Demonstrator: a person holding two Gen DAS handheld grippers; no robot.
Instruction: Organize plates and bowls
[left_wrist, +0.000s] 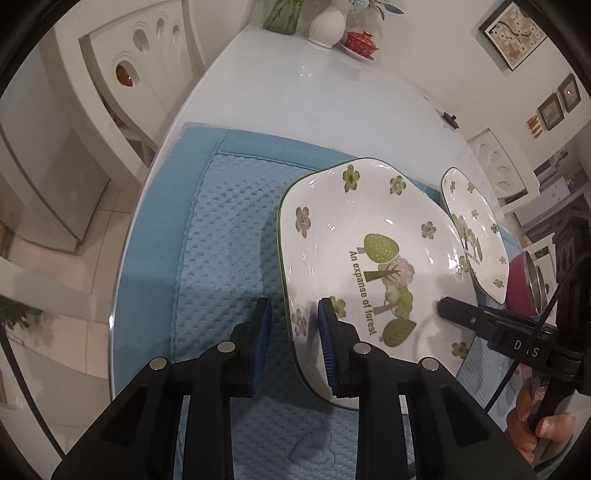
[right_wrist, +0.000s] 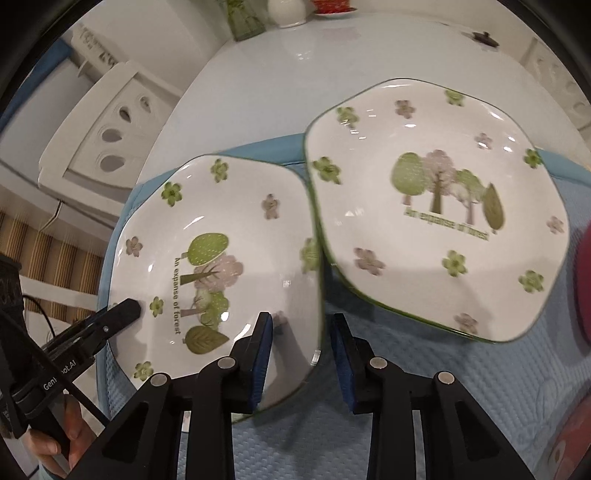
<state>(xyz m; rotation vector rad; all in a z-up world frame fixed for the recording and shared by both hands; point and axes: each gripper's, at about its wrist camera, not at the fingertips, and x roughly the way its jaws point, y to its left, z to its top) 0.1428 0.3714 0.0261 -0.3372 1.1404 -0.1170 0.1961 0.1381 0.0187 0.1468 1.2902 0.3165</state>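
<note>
At nine o'clock in our left wrist view a white chair (left_wrist: 147, 74) stands beside the glossy white table (left_wrist: 295, 96), and a blue quilted mat (left_wrist: 221, 229) covers the near part of the tabletop. Low in the centre, our left gripper (left_wrist: 293, 332) has its two blue pads closed onto the left rim of the near plate (left_wrist: 354, 251), one pad under the edge and one on the inside face; this white plate with green flowers and a tree print lies on the mat. At three o'clock from it a second plate (left_wrist: 476, 229) of the same pattern sits just beside it, and past that a dark red bowl (left_wrist: 521, 280) shows at the edge. In our right wrist view, the near plate (right_wrist: 229, 266) fills the left half and the right gripper (right_wrist: 303, 343) is clamped on its right rim at six o'clock, one pad on the plate's face and one outside the edge. The second plate (right_wrist: 436, 206) lies at two o'clock, its edge overlapping the near plate's rim. At twelve o'clock, at the table's far end, a white vase (right_wrist: 286, 11) stands.
</note>
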